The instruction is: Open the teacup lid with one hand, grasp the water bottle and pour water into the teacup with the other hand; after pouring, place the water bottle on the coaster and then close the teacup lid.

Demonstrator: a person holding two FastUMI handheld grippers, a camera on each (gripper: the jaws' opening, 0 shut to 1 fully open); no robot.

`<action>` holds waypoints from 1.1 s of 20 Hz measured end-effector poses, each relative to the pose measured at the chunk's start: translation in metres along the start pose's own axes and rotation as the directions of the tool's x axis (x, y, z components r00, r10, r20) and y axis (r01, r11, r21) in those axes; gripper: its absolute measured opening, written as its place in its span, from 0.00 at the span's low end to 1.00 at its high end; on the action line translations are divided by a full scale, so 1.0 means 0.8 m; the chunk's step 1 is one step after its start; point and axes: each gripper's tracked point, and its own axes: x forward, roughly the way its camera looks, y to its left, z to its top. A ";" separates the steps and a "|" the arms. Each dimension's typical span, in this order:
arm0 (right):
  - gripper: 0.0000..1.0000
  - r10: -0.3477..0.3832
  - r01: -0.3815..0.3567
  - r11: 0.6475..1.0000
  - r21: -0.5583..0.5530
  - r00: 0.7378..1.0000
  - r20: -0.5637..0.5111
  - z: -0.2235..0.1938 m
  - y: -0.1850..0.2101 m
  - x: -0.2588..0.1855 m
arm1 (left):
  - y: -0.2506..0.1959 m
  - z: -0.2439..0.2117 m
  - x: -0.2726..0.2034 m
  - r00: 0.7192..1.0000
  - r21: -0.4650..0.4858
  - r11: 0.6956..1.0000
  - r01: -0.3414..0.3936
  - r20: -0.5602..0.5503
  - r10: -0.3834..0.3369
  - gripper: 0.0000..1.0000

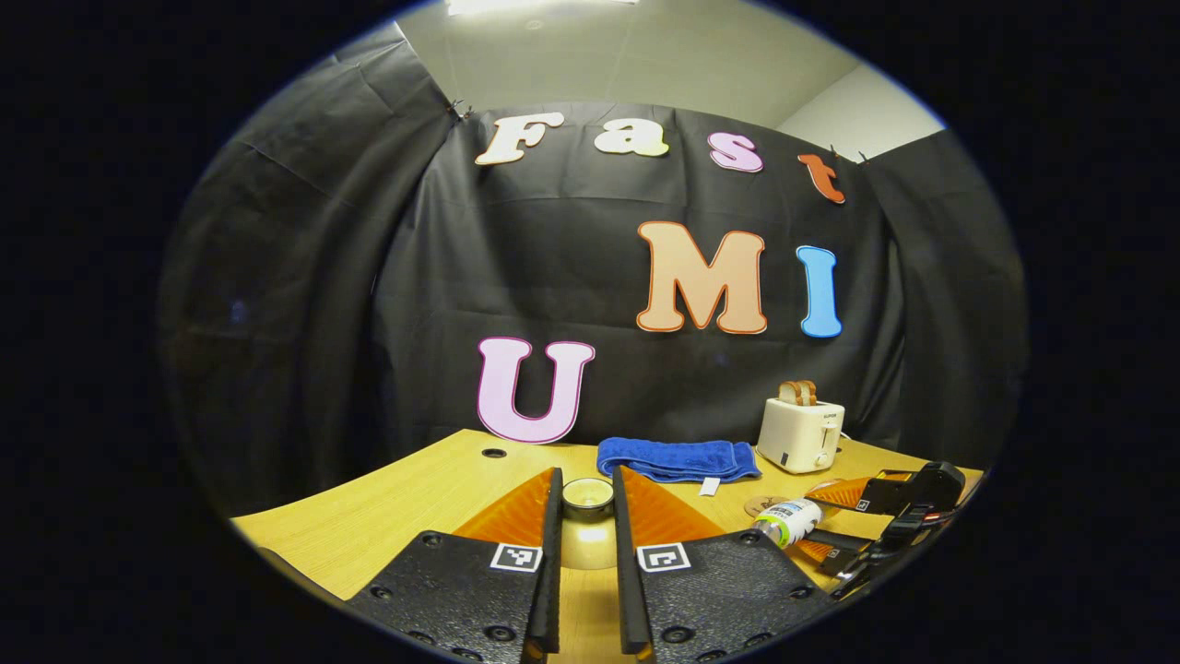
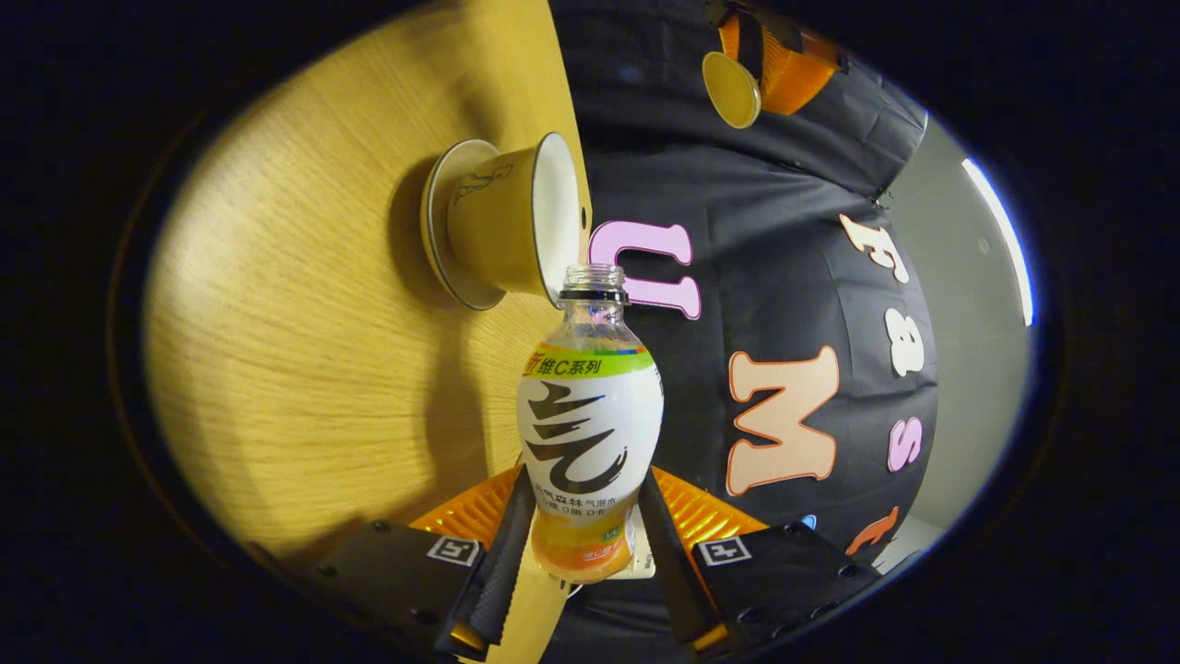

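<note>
Water bottle [image 2: 590,433] clamped in right gripper [image 2: 583,544] | lid [image 1: 587,496] pinched by left gripper [image 1: 586,503]

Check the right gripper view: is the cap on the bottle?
No: the water bottle held by the right gripper shows a bare, open neck.

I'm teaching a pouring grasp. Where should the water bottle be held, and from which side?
Low on its round body, from the base end, as the right gripper holds the water bottle: the open neck stays free toward the teacup, while left gripper holds teacup lid.
</note>
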 end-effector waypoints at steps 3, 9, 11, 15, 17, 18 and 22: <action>0.70 -0.004 0.005 0.998 -0.055 1.000 0.010 0.003 -0.005 0.000 | -0.002 -0.001 0.001 1.000 -0.004 1.000 0.003 -0.004 -0.003 0.23; 0.71 -0.017 0.023 0.984 -0.176 0.999 0.036 0.010 -0.021 -0.002 | -0.002 -0.001 0.002 1.000 -0.013 1.000 0.006 -0.004 -0.006 0.23; 0.71 -0.019 0.029 0.977 -0.211 0.999 0.049 0.014 -0.024 -0.004 | -0.001 -0.002 0.001 1.000 -0.012 1.000 0.006 -0.006 -0.006 0.23; 0.71 -0.017 0.035 0.961 -0.273 0.998 0.068 0.023 -0.027 -0.004 | -0.002 -0.001 0.001 1.000 -0.015 1.000 0.008 -0.006 -0.008 0.23; 0.71 -0.019 0.041 0.952 -0.302 0.997 0.074 0.025 -0.031 -0.002 | 0.001 0.001 0.001 1.000 -0.017 1.000 0.004 -0.004 -0.004 0.23; 0.71 -0.023 0.046 0.947 -0.319 0.997 0.078 0.027 -0.034 -0.003 | 0.003 0.001 0.001 1.000 -0.016 1.000 0.001 -0.003 -0.001 0.23; 0.70 -0.032 0.068 0.923 -0.378 0.994 0.102 0.034 -0.042 -0.006 | 0.003 0.003 0.000 1.000 -0.016 1.000 0.000 0.001 0.000 0.23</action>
